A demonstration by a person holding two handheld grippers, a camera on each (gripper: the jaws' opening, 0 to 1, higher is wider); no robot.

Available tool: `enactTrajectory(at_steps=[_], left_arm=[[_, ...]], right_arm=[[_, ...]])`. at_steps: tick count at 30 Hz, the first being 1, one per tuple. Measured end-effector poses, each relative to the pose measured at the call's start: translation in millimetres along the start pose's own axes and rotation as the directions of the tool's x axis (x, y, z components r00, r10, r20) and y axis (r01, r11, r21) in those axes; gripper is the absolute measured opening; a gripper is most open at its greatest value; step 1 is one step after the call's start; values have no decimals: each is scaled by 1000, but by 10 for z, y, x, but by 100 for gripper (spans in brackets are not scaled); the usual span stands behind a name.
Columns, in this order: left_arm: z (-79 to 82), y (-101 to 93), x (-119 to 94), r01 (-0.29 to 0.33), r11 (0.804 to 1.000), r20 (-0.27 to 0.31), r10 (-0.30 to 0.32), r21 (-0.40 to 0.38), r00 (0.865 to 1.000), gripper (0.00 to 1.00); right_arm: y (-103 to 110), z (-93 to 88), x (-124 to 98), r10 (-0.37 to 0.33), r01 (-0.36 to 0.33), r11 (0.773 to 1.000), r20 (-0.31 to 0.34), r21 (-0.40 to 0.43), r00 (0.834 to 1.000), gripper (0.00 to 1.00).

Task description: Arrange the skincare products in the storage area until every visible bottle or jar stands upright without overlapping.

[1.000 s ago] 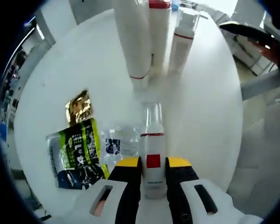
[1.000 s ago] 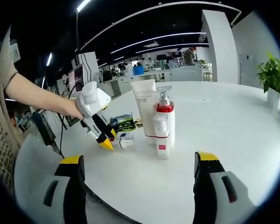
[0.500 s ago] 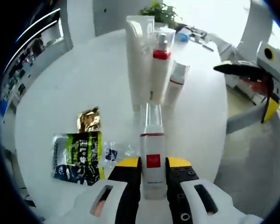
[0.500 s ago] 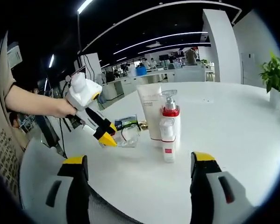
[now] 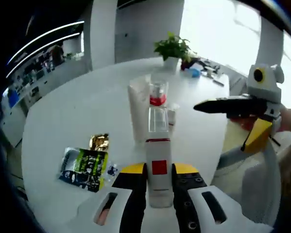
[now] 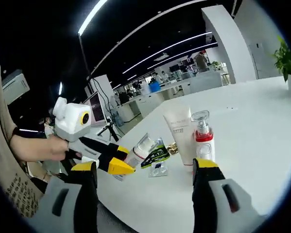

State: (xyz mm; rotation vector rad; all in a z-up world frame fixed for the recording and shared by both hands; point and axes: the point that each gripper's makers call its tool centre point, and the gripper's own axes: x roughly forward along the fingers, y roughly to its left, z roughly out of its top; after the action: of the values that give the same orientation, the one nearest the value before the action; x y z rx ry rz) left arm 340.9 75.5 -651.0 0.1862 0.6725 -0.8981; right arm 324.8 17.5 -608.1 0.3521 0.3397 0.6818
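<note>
One small bottle (image 5: 159, 165) is clamped between the left gripper's (image 5: 159, 170) jaws, lifted above the table (image 5: 77, 107). Right gripper (image 6: 143, 170) is held spread wide, empty, near the standing tube (image 6: 180, 133).

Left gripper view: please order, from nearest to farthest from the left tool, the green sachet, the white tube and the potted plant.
1. Green sachet, on the table at the left, close to the left tool.
2. White tube, upright at mid-table.
3. Potted plant, at the far edge.
</note>
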Motion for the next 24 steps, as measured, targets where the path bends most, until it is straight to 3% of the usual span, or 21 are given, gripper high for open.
enactTrajectory(at_steps=[7,13,17,24], left_arm=[[20,-188,-158,-25,1000,68,24,13,997,16],[-23,-221,-258,-48,999,90,49,-11,995,16],[-21,-209,-331,-70,997,109,73,-27,991,16],[-4,-257,-398,-91,995,143,96,-43,985,16]], right_arm=[[255,-1,208,82,-82,996,2,21,997,74],[436,-49,344,138,-138,989,-3,61,990,62],[574,-101,418,186,-183,981,-34,61,982,60],[631,-119,446,201,-197,977,-41,82,979,49]])
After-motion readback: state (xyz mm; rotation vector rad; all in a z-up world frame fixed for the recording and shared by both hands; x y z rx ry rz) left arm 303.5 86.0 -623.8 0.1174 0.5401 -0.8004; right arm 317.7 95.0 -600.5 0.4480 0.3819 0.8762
